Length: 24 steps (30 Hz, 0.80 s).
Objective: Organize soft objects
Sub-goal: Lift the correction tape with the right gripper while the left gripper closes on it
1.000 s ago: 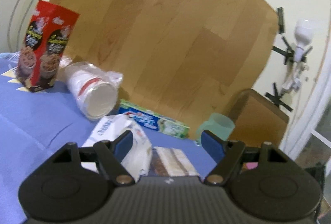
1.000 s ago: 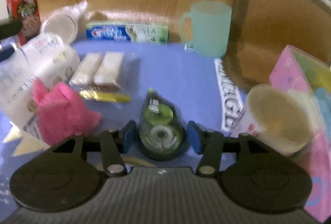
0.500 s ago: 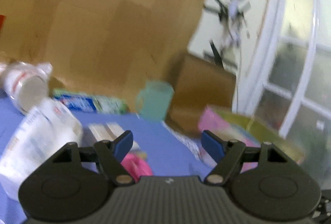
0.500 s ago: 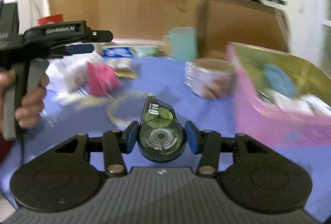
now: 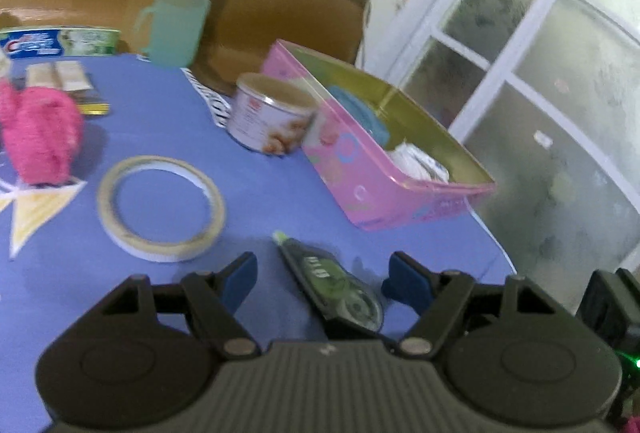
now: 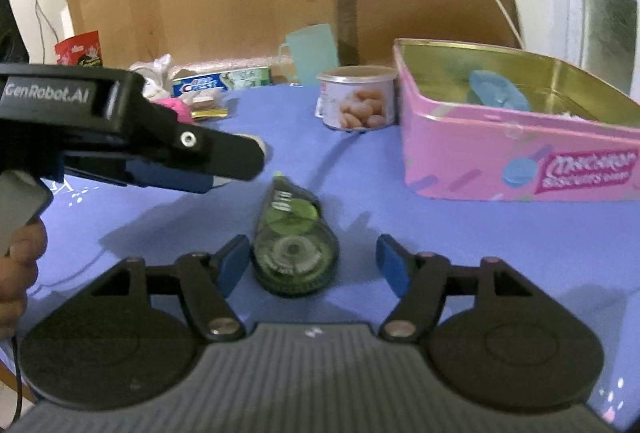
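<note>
Blue cloth covers the table [image 6: 440, 233], and on it, near the front edge, lies a green correction-tape dispenser [image 6: 294, 233] — flat on the cloth between the blue pads of the right gripper [image 6: 310, 259], whose jaws have just been opening and now stand clear of it on the right side, with the left pad close against its rim. The left gripper [image 5: 320, 275] comes in from the left side, its jaws spread wide with nothing gripped; a hand [image 6: 16, 273] shows on its grey handle. The soft thing to be sorted, a fluffy pink pom-pom [image 5: 38, 137], sits toward the table's left edge, well apart from both tools, just beyond a roll of pale tape [image 5: 160, 207]. Toward the right edge stands an open pink biscuit tin [image 6: 500, 161] with something blue and something white inside — beside it a small can [image 6: 356, 97], and at the back edge a mint mug [image 6: 312, 53] and a toothpaste box [image 6: 222, 83].
</note>
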Available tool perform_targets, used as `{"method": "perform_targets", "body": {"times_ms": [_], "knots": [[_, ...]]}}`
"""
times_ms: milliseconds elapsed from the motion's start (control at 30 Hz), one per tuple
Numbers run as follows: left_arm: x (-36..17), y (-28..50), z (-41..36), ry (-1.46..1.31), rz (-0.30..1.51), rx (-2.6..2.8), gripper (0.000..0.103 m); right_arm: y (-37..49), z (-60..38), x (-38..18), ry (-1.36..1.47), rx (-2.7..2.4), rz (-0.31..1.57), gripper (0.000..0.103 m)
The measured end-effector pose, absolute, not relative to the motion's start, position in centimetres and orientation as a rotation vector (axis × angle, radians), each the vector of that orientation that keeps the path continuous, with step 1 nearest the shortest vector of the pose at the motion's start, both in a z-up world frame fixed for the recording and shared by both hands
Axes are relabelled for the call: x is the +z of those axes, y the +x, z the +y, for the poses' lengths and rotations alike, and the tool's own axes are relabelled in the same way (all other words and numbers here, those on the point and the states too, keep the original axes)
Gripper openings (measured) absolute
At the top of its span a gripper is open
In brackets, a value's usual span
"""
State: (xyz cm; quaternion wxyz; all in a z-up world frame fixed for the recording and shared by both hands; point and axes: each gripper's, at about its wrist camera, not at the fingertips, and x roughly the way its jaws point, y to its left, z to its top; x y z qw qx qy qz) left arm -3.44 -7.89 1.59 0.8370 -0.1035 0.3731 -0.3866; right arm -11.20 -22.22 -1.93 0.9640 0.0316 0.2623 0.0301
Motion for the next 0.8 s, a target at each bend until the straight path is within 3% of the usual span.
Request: {"method": "perform_targets", "body": {"times_ms": [300,800], "knots": [[1.1,-2.9,-10.2,-0.231,0.855,-0.843,0.075,-11.5,-24.4,-2.2,0.115,0.013,0.522,0.073],[0.8,-2.6,-7.0,-0.299,0.896,-0.809,0.075,-12.6,-24.4,-3.1,0.052,0.041,0.474,0.074]]}}
